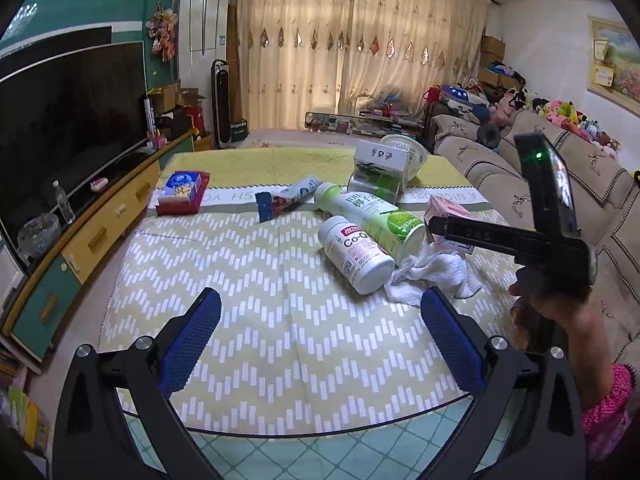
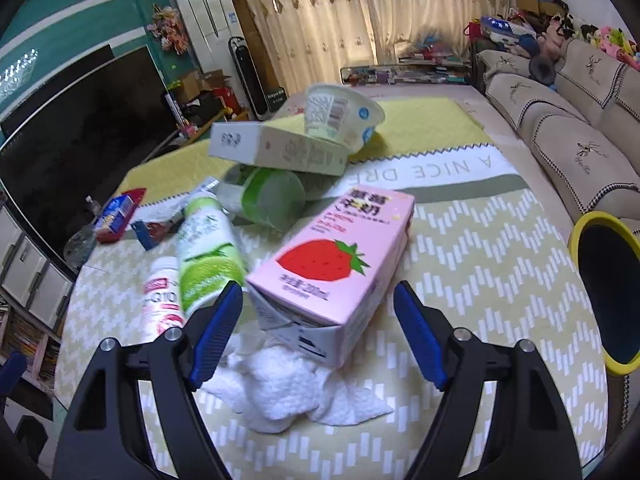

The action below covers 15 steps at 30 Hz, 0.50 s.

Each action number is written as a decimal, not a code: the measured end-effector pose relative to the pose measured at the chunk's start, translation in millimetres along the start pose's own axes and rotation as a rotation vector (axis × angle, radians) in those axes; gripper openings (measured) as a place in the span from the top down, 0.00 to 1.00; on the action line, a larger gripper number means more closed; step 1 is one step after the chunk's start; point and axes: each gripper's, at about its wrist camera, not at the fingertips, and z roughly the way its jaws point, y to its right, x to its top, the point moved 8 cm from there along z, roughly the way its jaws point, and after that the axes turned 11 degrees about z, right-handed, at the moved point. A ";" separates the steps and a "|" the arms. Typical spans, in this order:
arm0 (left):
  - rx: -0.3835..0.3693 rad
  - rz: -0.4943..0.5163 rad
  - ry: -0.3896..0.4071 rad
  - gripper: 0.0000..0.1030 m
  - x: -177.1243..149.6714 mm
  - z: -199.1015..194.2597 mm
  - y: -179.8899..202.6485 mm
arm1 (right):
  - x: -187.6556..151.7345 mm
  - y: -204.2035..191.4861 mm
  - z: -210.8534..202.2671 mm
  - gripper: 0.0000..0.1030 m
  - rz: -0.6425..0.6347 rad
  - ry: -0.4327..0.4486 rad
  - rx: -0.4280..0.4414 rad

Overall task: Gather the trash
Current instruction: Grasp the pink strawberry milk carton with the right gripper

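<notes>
**Both tools open over the litter on the surface**

My right tool hangs with its blue pads spread wide, one on each side of the near end of a pink strawberry milk carton; neither pad touches it. The carton lies on its side, its near end resting on a crumpled white tissue. Just left of it lie a green-and-white drink bottle and a white supplement bottle, side by side. Behind them a clear green-tinted container carries a flat pale box, with a yogurt cup tipped over against the box. At the right edge stands a bin with a yellow rim.

My left tool is also spread open, holding nothing, above a bare stretch of the zigzag-patterned cloth covering the surface. Farther off I see a red-and-blue box and a flattened wrapper, well apart from the main pile
</notes>
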 end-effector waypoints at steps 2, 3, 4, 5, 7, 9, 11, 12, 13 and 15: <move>-0.006 -0.004 -0.006 0.04 -1.0 2.6 2.5 | 0.5 8.3 -0.2 0.28 0.010 0.004 -0.007; -0.006 -0.003 -0.008 0.04 -1.4 3.9 2.9 | 1.5 13.8 -2.1 0.28 0.015 0.009 -0.010; -0.007 -0.001 -0.012 0.04 -1.6 5.4 4.4 | 2.4 19.1 -3.6 0.29 0.021 0.013 -0.011; -0.008 0.000 -0.014 0.04 -1.8 6.5 5.9 | 3.1 23.5 -5.5 0.31 0.027 0.014 -0.010; -0.012 0.002 -0.019 0.04 -2.7 9.2 8.2 | 4.2 33.9 -8.5 0.35 0.048 0.012 0.005; -0.019 0.005 -0.025 0.05 -3.3 12.2 12.7 | 4.3 45.5 -10.5 0.38 0.073 0.004 0.014; -0.024 0.011 -0.031 0.04 -4.0 15.1 17.2 | 2.9 51.9 -11.4 0.38 0.083 -0.001 0.029; -0.028 0.014 -0.035 0.04 -4.5 16.6 20.4 | 1.7 51.9 -12.1 0.38 0.085 -0.006 0.041; -0.031 0.018 -0.038 0.04 -4.9 17.7 22.8 | 0.0 51.2 -11.6 0.38 0.083 -0.012 0.045; -0.036 0.024 -0.041 0.04 -4.9 19.7 27.7 | -3.7 47.7 -9.1 0.38 0.078 -0.023 0.052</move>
